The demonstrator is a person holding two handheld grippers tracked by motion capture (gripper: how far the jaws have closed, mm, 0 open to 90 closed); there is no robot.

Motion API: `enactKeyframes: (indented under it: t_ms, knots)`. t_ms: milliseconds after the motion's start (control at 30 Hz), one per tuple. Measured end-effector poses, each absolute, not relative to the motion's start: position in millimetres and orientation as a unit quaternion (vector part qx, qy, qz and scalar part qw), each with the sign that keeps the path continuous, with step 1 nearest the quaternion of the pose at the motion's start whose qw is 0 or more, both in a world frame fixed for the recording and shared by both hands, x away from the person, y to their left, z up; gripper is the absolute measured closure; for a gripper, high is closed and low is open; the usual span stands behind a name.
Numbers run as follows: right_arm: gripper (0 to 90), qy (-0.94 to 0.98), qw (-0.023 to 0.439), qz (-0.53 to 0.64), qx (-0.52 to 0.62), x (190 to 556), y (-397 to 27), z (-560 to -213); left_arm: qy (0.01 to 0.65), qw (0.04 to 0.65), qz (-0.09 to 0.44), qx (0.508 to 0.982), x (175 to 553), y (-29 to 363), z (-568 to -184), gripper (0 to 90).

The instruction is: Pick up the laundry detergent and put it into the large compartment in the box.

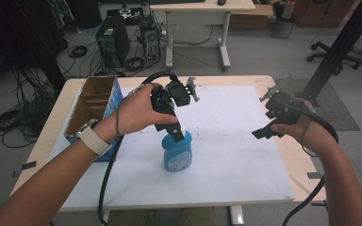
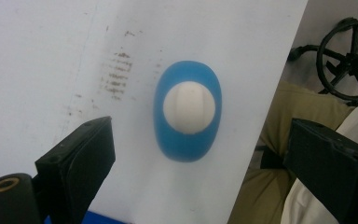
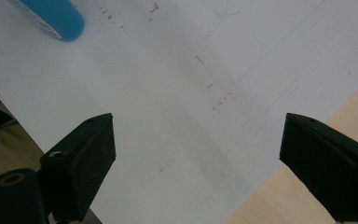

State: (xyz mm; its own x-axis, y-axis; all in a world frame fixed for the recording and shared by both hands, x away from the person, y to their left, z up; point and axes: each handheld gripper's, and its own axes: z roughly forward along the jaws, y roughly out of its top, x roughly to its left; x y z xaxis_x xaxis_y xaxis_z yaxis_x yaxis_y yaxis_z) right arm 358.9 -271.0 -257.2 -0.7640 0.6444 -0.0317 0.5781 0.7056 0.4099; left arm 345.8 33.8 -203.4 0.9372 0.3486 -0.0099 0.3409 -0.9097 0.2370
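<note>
- Blue bottle [image 1: 177,153]: stands upright on the white sheet [image 1: 245,155] near the desk's front middle; white cap [image 2: 189,108] on top, label on the body.
- Your left gripper [image 1: 176,133]: poised directly above the bottle, pointing down; jaws spread wide, with the cap centred between them in the left gripper view and nothing pinched.
- Step in hand, as judged: lining up for a top grasp.
- Next move calls for: a straight descent, then closing on the cap or neck without tipping the bottle.
- Your right gripper [image 1: 264,132]: well apart to the right, above bare sheet; jaws spread, empty.
- Cardboard box [image 1: 94,101]: open, at the desk's left edge.
</note>
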Motion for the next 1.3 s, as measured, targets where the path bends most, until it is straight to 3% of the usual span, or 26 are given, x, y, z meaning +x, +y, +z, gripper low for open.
enactKeyframes:
  t_ms: [1300]
  knots:
    - [10.5, 0.919, 0.081, 0.19, 0.336, 359.1, -273.8, -263.9, 0.176, 0.122, 0.017, 0.977, 351.1, 27.6, -237.1, 8.7]
